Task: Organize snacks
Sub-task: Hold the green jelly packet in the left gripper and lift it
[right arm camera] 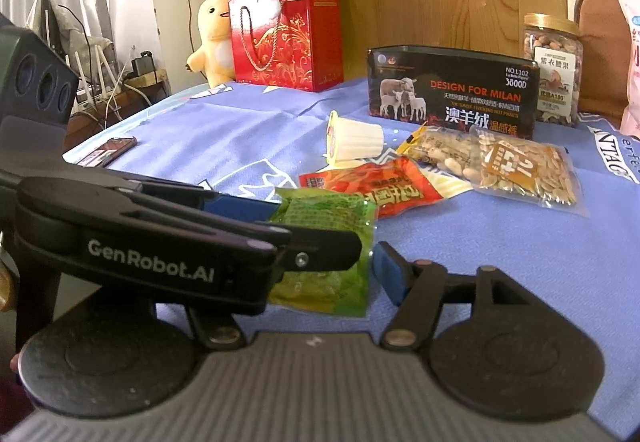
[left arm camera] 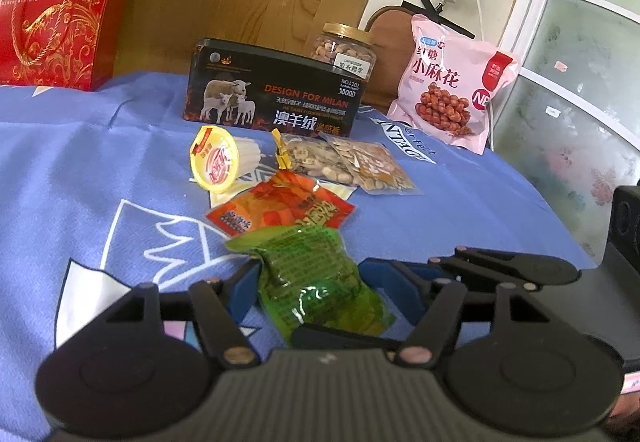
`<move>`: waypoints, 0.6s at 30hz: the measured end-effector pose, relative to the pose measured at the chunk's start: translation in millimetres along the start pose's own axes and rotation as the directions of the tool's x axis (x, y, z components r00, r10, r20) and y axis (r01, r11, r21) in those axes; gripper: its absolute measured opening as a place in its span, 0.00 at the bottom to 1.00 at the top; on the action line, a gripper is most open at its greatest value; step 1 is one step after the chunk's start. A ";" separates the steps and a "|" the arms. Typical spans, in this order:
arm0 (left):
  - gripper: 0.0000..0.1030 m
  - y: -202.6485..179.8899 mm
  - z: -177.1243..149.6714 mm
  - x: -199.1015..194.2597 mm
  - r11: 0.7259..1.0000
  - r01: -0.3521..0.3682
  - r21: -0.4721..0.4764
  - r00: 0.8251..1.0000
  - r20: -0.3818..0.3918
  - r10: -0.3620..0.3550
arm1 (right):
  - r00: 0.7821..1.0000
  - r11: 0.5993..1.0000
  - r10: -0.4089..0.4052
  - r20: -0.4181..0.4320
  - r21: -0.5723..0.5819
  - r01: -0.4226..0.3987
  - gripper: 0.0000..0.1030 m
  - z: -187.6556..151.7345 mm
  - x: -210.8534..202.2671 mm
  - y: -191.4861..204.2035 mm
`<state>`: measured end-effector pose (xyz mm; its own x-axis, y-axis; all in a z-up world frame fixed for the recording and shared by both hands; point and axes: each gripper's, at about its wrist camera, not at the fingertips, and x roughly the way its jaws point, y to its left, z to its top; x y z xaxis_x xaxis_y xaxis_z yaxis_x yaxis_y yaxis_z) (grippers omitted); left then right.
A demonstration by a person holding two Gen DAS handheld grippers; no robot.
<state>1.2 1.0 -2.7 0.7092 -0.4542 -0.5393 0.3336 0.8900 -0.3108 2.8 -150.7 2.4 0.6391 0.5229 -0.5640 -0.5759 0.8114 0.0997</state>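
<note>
Left gripper (left arm camera: 316, 278) is hanging low over the near edge of the blue cloth (left arm camera: 100, 162), its jaws standing wide with the green snack packet (left arm camera: 320, 294) lying between them; we are seeing no pad clearly pressing on it. From the right wrist view, its near finger is crossing in front of the packet while the far blue pad (right arm camera: 240, 202) is sitting at the packet's left edge.

The right gripper (right arm camera: 316, 274) is reaching in from the right toward the same packet. Its right pad (right arm camera: 390, 274) is sitting just beside the packet's right edge, but its left finger is hiding behind the other gripper, so we cannot tell whether it is gripping.

Just beyond the green packet, a red snack packet (left arm camera: 280, 212) is touching its far end. Farther on we are seeing a tipped jelly cup (left arm camera: 218, 162) on the left and 2 clear bags of seeds (left arm camera: 348, 162) on the right. Behind these, a black tin (left arm camera: 272, 90) is standing, with a nut jar (left arm camera: 346, 46) behind it and a pink snack bag (left arm camera: 452, 86) leaning far right. A red gift box (left arm camera: 60, 22) is standing far left.
</note>
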 end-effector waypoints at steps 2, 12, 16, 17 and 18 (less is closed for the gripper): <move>0.65 0.0 0.4 0.4 1.000 -0.002 0.000 1.000 -0.001 0.002 | 1.000 1.000 0.008 0.000 0.006 -0.008 0.68 0.4 0.1 -1.4; 0.68 1.3 2.1 1.7 1.000 0.010 -0.002 1.000 -0.005 -0.010 | 0.999 0.999 0.035 0.004 0.026 -0.035 0.70 0.5 -0.2 -3.8; 0.68 2.2 0.6 1.1 1.000 0.015 -0.009 1.000 0.000 -0.015 | 0.999 0.999 0.039 0.005 0.028 -0.039 0.70 0.5 -0.3 -4.7; 0.68 2.2 0.2 0.8 1.000 0.015 -0.010 1.000 0.001 -0.015 | 0.999 0.999 0.039 0.004 0.027 -0.039 0.70 0.6 -0.2 -4.5; 0.68 2.0 0.1 0.8 1.000 0.014 -0.010 1.000 0.002 -0.014 | 0.999 0.999 0.039 0.004 0.027 -0.039 0.70 0.6 -0.2 -4.3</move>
<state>2.5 2.3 -3.7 0.7053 -0.4667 -0.5336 0.3374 0.8830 -0.3264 5.5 -154.1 2.6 0.6184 0.5549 -0.5565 -0.5863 0.7973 0.1434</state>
